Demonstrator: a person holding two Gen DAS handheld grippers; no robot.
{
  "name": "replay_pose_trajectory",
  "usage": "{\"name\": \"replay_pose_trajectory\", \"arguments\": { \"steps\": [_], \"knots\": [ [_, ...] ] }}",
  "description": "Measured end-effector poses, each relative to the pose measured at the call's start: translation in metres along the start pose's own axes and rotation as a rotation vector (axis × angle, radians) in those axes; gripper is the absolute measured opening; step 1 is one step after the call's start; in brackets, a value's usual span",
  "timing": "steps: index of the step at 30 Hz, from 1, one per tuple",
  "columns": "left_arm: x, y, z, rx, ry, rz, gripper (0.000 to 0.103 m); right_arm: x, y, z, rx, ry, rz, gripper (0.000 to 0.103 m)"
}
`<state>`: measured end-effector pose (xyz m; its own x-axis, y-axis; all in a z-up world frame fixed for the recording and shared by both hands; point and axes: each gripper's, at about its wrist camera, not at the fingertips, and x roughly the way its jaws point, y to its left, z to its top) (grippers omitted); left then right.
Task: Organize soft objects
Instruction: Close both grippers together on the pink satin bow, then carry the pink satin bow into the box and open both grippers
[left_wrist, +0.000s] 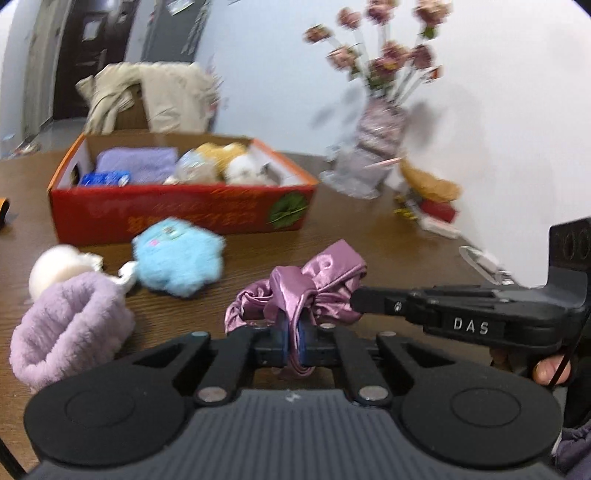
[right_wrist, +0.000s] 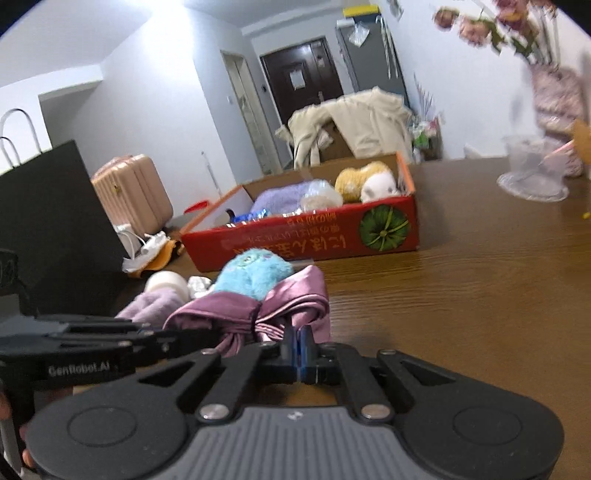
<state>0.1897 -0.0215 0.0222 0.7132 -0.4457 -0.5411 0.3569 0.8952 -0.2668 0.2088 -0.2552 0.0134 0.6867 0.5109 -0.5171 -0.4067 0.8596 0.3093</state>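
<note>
Holding the satin scrunchie (left_wrist: 295, 295) above the tabletop (left_wrist: 388, 251), we have the left claw (left_wrist: 294, 341) pinched on a fold and the right claw (right_wrist: 298, 349) closed, seemingly on another; pulling apart could slip it short of the box (left_wrist: 177, 218)

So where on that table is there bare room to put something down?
Bare wood lies between the red box and the vase, and along the table right of the satin scrunchie. It is crowded left of the scrunchie: blue plush, lilac band, white toy.
</note>
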Motion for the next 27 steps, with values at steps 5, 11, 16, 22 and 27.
{"name": "replay_pose_trajectory", "arguments": {
  "steps": [5,11,16,22,27],
  "knots": [
    [0.000,-0.013,0.010,0.026,0.003,-0.018,0.006,-0.021,-0.004,0.002,0.016,-0.039,-0.028,0.001],
    [0.015,0.008,0.080,0.057,-0.056,-0.006,0.006,-0.001,-0.003,0.065,-0.079,-0.124,-0.016,0.001],
    [0.056,0.060,0.143,0.007,-0.036,0.043,0.006,0.070,-0.012,0.132,-0.045,-0.080,0.072,0.001],
    [0.124,0.116,0.159,-0.065,0.063,0.152,0.009,0.170,-0.021,0.155,-0.008,0.067,0.025,0.002],
    [0.118,0.128,0.143,-0.059,0.067,0.160,0.035,0.190,-0.015,0.136,-0.042,0.113,-0.026,0.011]
  ]
}}
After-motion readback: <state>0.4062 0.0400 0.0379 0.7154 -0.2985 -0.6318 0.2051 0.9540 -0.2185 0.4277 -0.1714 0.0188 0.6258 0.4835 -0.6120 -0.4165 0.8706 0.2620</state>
